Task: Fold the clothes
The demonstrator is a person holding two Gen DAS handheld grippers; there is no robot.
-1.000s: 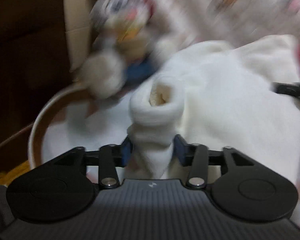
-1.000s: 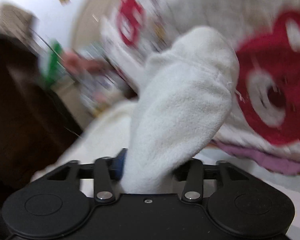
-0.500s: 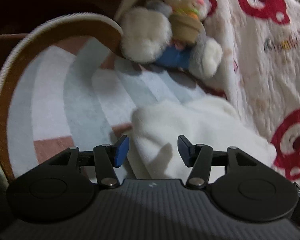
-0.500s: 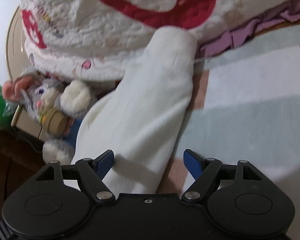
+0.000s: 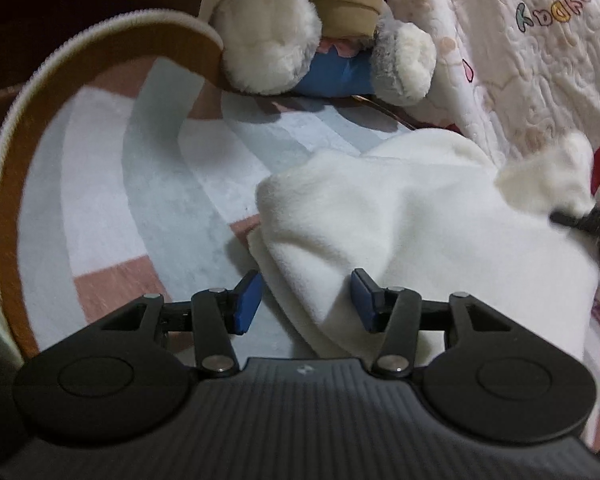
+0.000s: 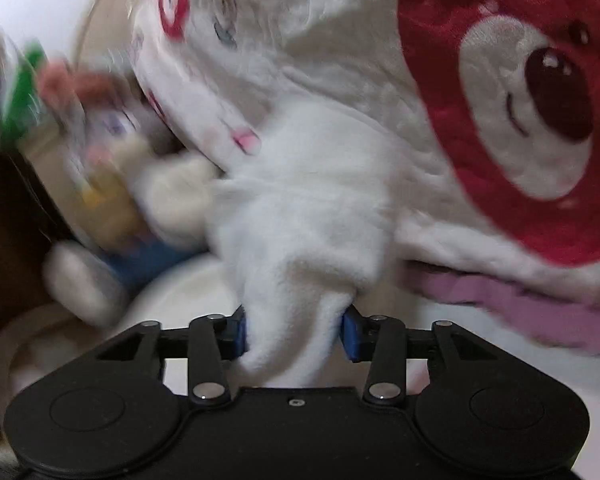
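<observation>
A: What was the largest thing we recorded?

B: We saw the rug (image 5: 100, 168), striped in pale blue, white and pink with a brown border and a corded cream rim. Along its far side hung the quilt (image 5: 540, 60), cream with red bear faces and coloured letters. From the right wrist camera we saw one bear face large on that quilt (image 6: 520, 100), and a purple cloth (image 6: 520, 300) showing beneath its lower edge.

A: And where did the task's thing lie?

B: We found the fleece (image 5: 420, 232), a cream-white garment, heaped on the rug against the foot of the quilt. One folded corner of it pointed back between the fingers of the left gripper (image 5: 306, 300).

A: How did that gripper's jaws stand?

B: We saw them spread wide. The blue pads (image 5: 248, 300) stood apart from the cloth on the left side and just beside it on the right, so they gripped nothing.

A: And the other one?

B: We saw the right gripper (image 6: 296, 334) with its jaws drawn in on a bunched part of the fleece (image 6: 300, 220), the cloth pinched between both pads. That view was blurred on its left.

A: The smallest item?

B: We noted a plush toy (image 5: 300, 40) with white paws and a blue body, at the rug's far edge beside the quilt.
</observation>
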